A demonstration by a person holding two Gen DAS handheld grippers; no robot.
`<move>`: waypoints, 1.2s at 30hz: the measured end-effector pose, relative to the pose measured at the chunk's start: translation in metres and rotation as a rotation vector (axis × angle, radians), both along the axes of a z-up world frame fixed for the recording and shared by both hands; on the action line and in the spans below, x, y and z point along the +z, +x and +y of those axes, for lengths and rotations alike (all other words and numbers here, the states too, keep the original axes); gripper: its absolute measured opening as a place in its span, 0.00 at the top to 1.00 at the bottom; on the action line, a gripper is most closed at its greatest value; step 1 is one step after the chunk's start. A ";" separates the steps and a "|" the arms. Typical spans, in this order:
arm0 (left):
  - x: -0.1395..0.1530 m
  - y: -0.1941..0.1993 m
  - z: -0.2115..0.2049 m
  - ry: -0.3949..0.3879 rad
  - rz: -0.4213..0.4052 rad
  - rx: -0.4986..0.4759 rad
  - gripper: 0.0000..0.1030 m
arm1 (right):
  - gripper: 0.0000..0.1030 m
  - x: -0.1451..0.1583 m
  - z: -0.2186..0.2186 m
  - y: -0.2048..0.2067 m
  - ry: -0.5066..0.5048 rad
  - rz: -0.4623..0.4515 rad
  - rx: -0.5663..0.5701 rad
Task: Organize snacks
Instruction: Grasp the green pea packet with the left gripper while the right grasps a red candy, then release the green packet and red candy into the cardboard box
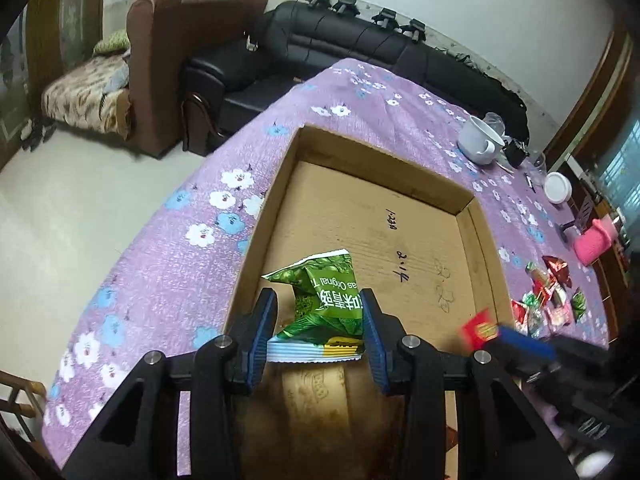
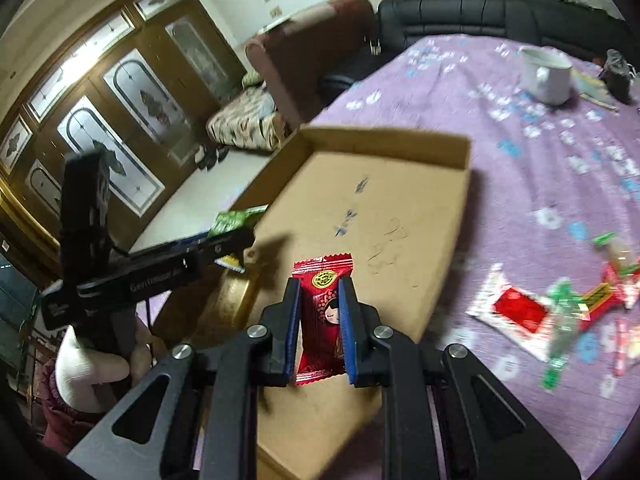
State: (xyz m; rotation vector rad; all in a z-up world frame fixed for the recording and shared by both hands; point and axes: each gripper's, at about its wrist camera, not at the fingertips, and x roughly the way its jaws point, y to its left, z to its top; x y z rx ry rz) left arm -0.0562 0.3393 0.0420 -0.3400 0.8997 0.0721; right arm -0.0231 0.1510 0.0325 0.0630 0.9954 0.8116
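A green snack packet is pinched between the blue pads of my left gripper, held over the near left part of an open cardboard box. My right gripper is shut on a red candy packet with a cartoon face, above the near end of the same cardboard box. In the right wrist view the left gripper appears at the left with its green packet. In the left wrist view the right gripper's fingers carry the red packet at the box's right rim. Loose snacks lie on the purple cloth to the right.
The table has a purple flowered cloth. At its far end stand a white mug, a white lid and a pink object. A black sofa and a brown armchair stand beyond the table. A person's white-gloved hand holds the left gripper.
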 end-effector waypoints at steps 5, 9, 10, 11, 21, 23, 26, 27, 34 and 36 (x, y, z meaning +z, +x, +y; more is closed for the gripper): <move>0.008 -0.010 0.004 -0.049 -0.037 -0.001 0.54 | 0.77 -0.008 0.010 0.000 0.009 0.022 0.014; 0.029 -0.027 -0.001 -0.059 -0.094 -0.001 0.52 | 0.77 0.017 -0.022 -0.003 0.068 -0.017 -0.024; 0.034 -0.030 -0.003 -0.060 -0.109 -0.006 0.48 | 0.75 0.023 -0.034 -0.004 0.077 -0.029 -0.041; 0.041 -0.036 -0.008 -0.060 -0.129 -0.011 0.47 | 0.72 0.029 -0.050 -0.004 0.085 -0.045 -0.064; 0.058 -0.033 -0.103 -0.064 -0.160 -0.210 0.33 | 0.50 0.029 -0.258 0.005 0.055 -0.064 -0.461; 0.054 -0.023 -0.127 -0.062 -0.145 -0.253 0.33 | 0.51 0.019 -0.276 0.004 0.045 -0.046 -0.491; 0.048 -0.012 -0.155 -0.068 -0.120 -0.302 0.33 | 0.51 0.008 -0.285 0.009 0.047 -0.032 -0.492; 0.044 -0.007 -0.166 -0.064 -0.108 -0.318 0.33 | 0.51 0.004 -0.284 0.013 0.052 -0.024 -0.486; 0.012 0.032 -0.217 -0.006 -0.014 -0.363 0.33 | 0.51 -0.010 -0.265 0.033 -0.038 -0.051 -0.447; 0.006 0.041 -0.227 0.015 -0.001 -0.378 0.33 | 0.51 -0.012 -0.255 0.039 -0.083 -0.077 -0.427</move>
